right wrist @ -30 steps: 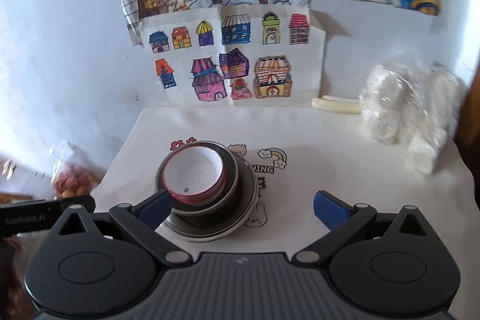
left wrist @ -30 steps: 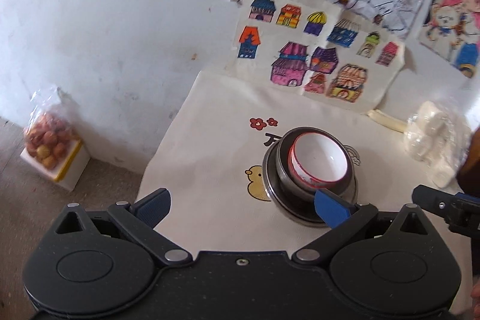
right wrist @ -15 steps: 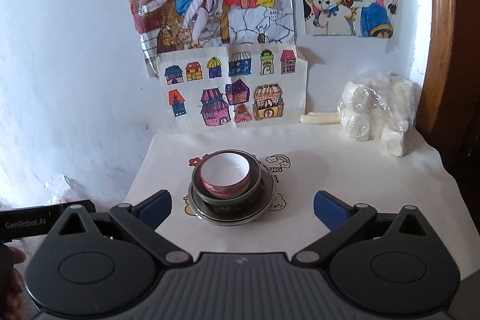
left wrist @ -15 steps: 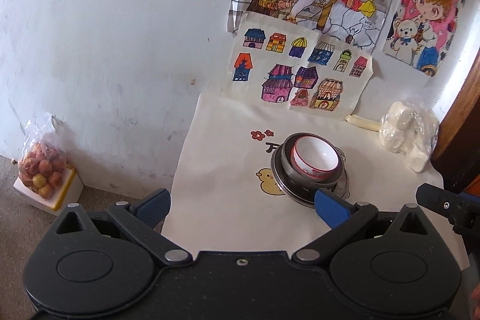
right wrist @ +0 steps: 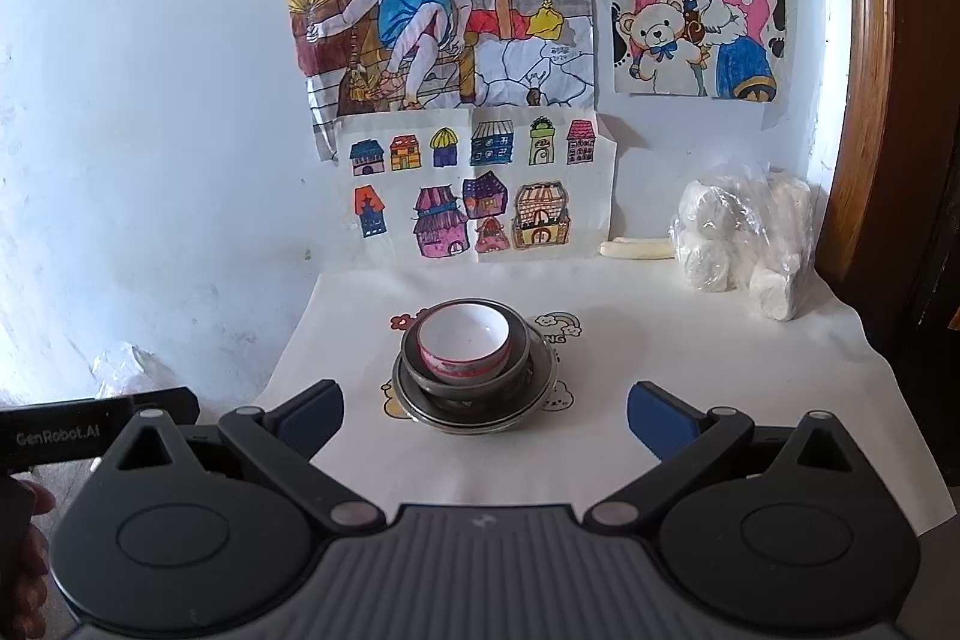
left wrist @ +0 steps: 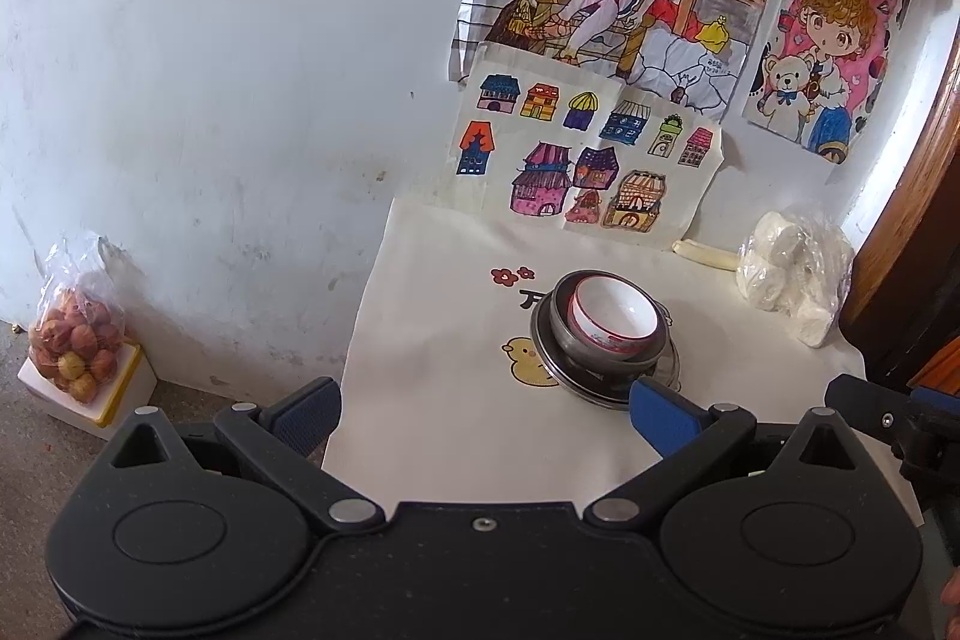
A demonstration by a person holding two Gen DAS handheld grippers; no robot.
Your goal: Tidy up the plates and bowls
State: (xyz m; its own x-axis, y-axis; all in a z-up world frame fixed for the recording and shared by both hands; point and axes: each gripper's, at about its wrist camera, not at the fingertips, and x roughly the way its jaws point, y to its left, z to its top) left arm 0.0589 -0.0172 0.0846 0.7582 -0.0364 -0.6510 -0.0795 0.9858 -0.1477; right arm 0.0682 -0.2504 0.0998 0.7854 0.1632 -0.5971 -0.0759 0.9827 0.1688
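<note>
A white bowl with a red pattern [left wrist: 612, 316] [right wrist: 465, 345] is nested in a dark metal bowl [left wrist: 657, 346] [right wrist: 521, 364], which rests on a steel plate [left wrist: 549, 349] [right wrist: 540, 388]. The stack stands in the middle of a white tablecloth with cartoon prints [left wrist: 432, 400] [right wrist: 690, 370]. My left gripper [left wrist: 483, 415] is open and empty, held back from the stack on its left. Equally open and empty, my right gripper [right wrist: 485, 415] hangs in front of the stack, well short of it.
A plastic bag of white rolls [left wrist: 792, 274] [right wrist: 744, 238] sits at the table's back right, a pale stick [right wrist: 636, 249] beside it. Drawings hang on the wall behind. A bag of fruit on a box [left wrist: 75, 346] stands on the floor, left. A wooden frame [right wrist: 870, 70] borders the right.
Both grippers have pulled back and up from the stacked bowls, which now look smaller and farther away. The stack has not moved.
</note>
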